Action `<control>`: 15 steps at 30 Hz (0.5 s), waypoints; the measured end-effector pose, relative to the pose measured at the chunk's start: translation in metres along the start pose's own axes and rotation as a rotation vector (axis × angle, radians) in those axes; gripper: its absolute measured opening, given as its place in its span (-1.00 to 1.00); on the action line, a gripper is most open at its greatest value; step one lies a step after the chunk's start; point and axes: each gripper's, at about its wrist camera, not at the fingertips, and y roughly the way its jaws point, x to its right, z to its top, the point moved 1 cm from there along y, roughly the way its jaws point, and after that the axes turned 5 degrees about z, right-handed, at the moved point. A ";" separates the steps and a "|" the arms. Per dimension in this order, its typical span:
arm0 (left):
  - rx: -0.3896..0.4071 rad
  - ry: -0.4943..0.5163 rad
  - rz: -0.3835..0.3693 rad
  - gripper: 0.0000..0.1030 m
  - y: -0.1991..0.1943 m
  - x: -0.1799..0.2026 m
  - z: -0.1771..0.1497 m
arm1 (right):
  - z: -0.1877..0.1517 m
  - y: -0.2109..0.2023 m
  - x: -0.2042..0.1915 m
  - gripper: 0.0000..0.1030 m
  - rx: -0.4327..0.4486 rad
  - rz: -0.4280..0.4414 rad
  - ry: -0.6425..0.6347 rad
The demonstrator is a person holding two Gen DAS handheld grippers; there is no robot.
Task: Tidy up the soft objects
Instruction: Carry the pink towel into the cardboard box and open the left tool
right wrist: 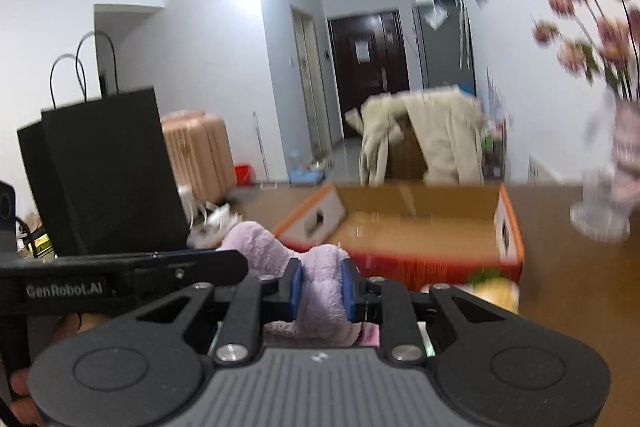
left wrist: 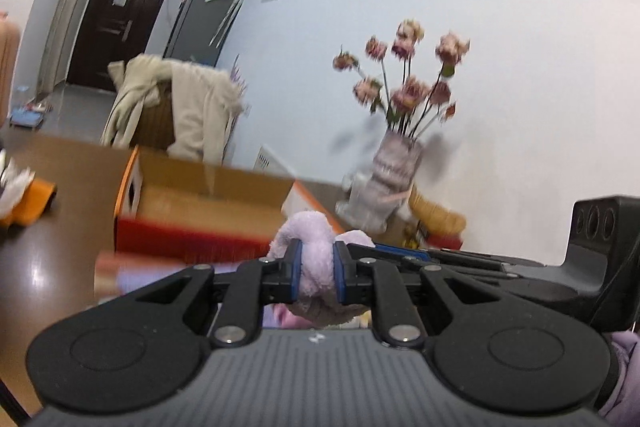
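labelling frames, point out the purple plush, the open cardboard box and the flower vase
purple plush [left wrist: 316, 267], left wrist view, part pinched between the pads
cardboard box [right wrist: 420, 227], right wrist view, inner floor
flower vase [left wrist: 394, 163], left wrist view, body

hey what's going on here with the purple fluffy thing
A person is holding a gripper in each hand, and both are clamped on the same lilac plush toy. The left gripper and right gripper pinch separate folds of it. An open cardboard box sits just ahead on the brown table, seemingly empty.
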 end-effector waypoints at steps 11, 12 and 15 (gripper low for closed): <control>-0.044 -0.107 0.006 -0.68 0.114 -0.060 0.109 | 0.104 0.109 0.067 -0.62 0.014 0.033 0.078; -0.045 -0.111 0.028 -0.68 0.128 -0.067 0.119 | 0.113 0.125 0.074 -0.62 0.000 0.033 0.083; -0.052 -0.068 0.097 -0.68 0.174 -0.090 0.139 | 0.137 0.186 0.094 -0.62 -0.057 0.029 0.087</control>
